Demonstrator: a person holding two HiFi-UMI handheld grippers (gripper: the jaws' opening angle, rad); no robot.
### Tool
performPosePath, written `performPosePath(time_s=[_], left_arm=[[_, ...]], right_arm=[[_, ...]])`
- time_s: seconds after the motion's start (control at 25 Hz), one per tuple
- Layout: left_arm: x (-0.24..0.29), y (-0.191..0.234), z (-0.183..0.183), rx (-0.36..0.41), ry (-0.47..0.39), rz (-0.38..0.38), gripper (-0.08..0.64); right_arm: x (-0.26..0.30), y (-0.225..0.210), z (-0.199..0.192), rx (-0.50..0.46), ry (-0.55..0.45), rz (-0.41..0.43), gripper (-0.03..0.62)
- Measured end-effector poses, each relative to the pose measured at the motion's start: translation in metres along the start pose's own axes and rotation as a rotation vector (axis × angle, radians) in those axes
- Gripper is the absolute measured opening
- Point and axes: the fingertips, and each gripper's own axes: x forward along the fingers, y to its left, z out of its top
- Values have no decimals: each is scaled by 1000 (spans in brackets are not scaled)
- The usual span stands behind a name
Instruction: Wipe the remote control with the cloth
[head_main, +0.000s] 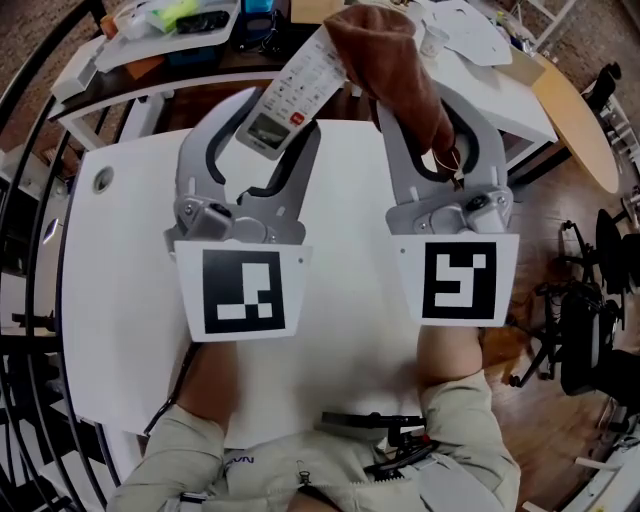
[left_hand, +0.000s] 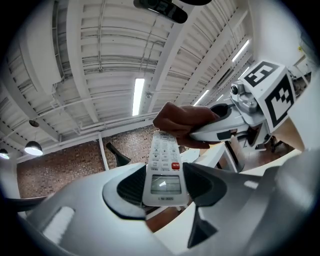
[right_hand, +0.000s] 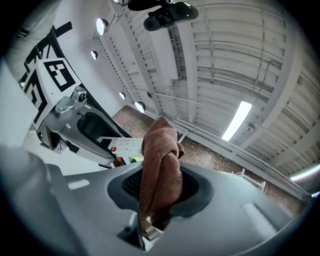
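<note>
A white remote control (head_main: 292, 92) with a small screen and a red button sticks up from my left gripper (head_main: 262, 135), whose jaws are shut on its screen end (left_hand: 161, 186). My right gripper (head_main: 428, 125) is shut on a bunched brown cloth (head_main: 392, 66). The cloth's top lies against the remote's far end in the head view and covers that end (left_hand: 186, 120) in the left gripper view. The right gripper view has the cloth (right_hand: 160, 177) standing up between the pads, with the remote (right_hand: 126, 148) behind it to the left. Both grippers are raised above the white table (head_main: 120, 290).
A dark tool with a red part (head_main: 385, 430) lies at the table's near edge by the person's lap. Behind the table a shelf (head_main: 165, 45) carries trays and clutter. A round wooden tabletop (head_main: 575, 120) is at the right. Black railings (head_main: 30, 200) run along the left.
</note>
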Motion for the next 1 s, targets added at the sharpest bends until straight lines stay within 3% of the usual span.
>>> performPosePath(time_s=[0.24,0.56,0.72,0.88,1.0], left_arm=[[-3,8,-1,-43,-12,-8,242],[-3,8,-5,-49,4,-25,242],[-1,7,-7,-51,12,-41,242],[0,4,-10,-48,24,-60,242],[1,0,-11,-34,36,-69,242]], right_arm=[[-2,35,-3,-191,83,139,100],[-10,73,4,-304,56,308,100],[-14,83,7,-314,37,371,100],[-15,73,12,-293,21,340,100],[-15,43,17,-249,7,206,101]])
